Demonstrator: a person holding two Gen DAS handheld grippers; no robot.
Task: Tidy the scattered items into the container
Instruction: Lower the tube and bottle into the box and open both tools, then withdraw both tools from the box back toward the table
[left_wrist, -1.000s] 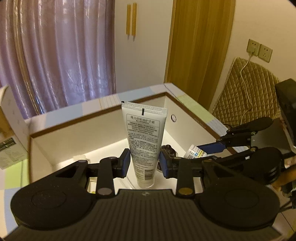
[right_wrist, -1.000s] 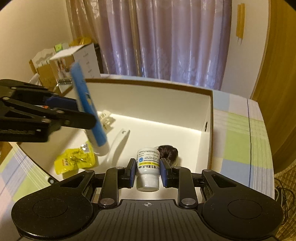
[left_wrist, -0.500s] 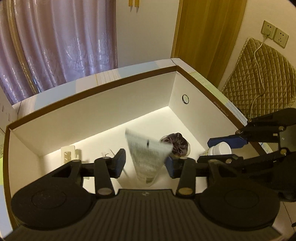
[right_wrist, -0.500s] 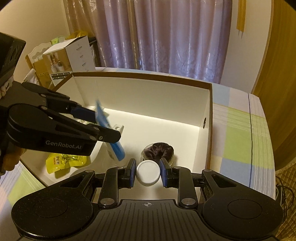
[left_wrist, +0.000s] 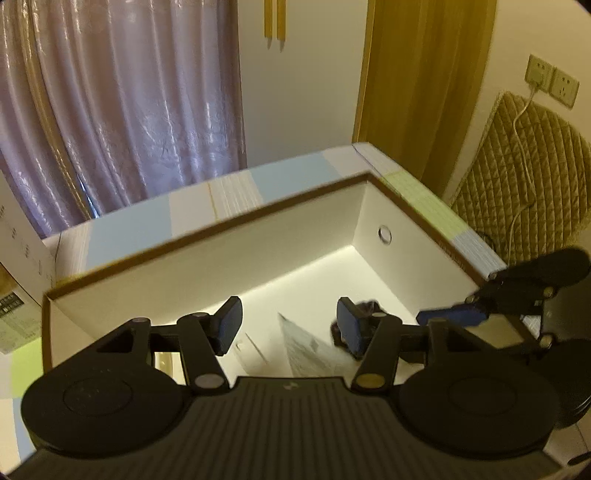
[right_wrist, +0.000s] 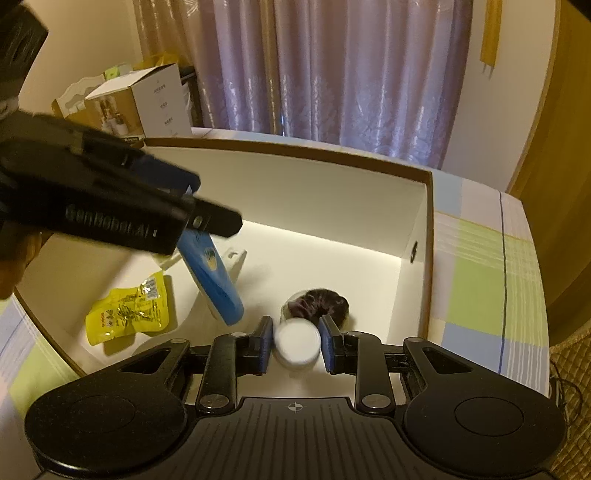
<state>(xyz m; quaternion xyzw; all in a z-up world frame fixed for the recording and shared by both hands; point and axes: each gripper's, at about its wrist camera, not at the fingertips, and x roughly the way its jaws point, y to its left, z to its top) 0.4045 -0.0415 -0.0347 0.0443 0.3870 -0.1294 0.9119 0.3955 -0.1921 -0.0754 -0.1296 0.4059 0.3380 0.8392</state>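
The white box (left_wrist: 207, 236) (right_wrist: 295, 151) with a brown rim lies under both grippers. My left gripper (left_wrist: 290, 328) (right_wrist: 210, 206) is open wide above it. The tube (left_wrist: 310, 350) (right_wrist: 214, 280), blue on one side and white on the other, leans free below its fingers with the cap end near the box floor. My right gripper (right_wrist: 296, 343) (left_wrist: 454, 325) is shut on a white bottle (right_wrist: 297, 345), seen cap-on and blurred, over the box's near right corner. A dark hair tie (right_wrist: 321, 302) (left_wrist: 369, 306) lies just beyond it.
A yellow snack packet (right_wrist: 127, 310) and a white plastic piece (right_wrist: 236, 258) lie on the box floor at the left. The box stands on a checked tablecloth (right_wrist: 480, 277). A cardboard carton (right_wrist: 147, 99) stands behind at the left, a quilted chair back (left_wrist: 524, 177) at the right.
My left gripper opened and let go of the tube, which dropped into the box and tipped over. The right gripper tilted down over the box with the bottle still between its fingers.
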